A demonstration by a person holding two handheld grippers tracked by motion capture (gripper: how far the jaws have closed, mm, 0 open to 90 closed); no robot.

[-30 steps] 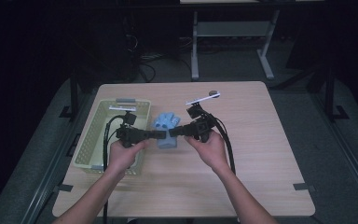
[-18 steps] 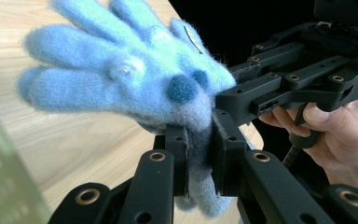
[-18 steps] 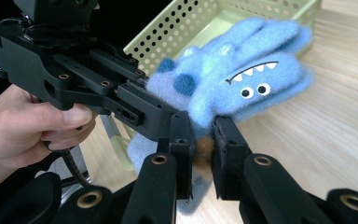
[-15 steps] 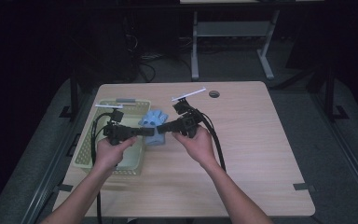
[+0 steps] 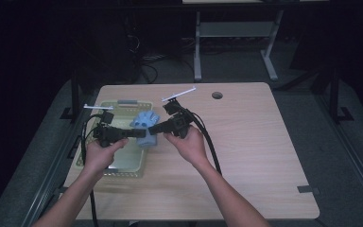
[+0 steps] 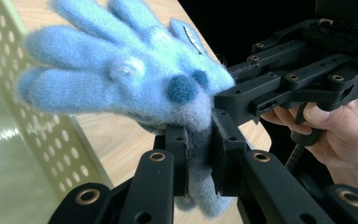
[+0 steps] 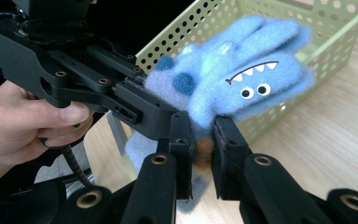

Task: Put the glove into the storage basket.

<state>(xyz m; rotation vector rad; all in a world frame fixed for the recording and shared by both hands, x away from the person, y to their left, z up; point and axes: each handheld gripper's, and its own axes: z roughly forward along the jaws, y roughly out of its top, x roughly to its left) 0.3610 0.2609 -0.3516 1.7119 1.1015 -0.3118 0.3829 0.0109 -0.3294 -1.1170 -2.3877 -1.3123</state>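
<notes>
Both tools grip the fuzzy blue monster glove (image 5: pixel 146 126) from opposite sides, holding it up at the green perforated basket's (image 5: pixel 125 161) right edge. The left tool (image 5: pixel 141 133) pinches its cuff; the right tool (image 5: pixel 152 127) clamps the same bunched end above the wooden bench (image 5: pixel 246 156).

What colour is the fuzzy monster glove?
Light blue glove with darker blue spots; clearest in the right gripper view.

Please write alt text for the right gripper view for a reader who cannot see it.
Two black grippers pinch a fuzzy blue monster glove from opposite sides above a wooden table. A green perforated basket stands behind it, and a hand holds the far gripper.
</notes>
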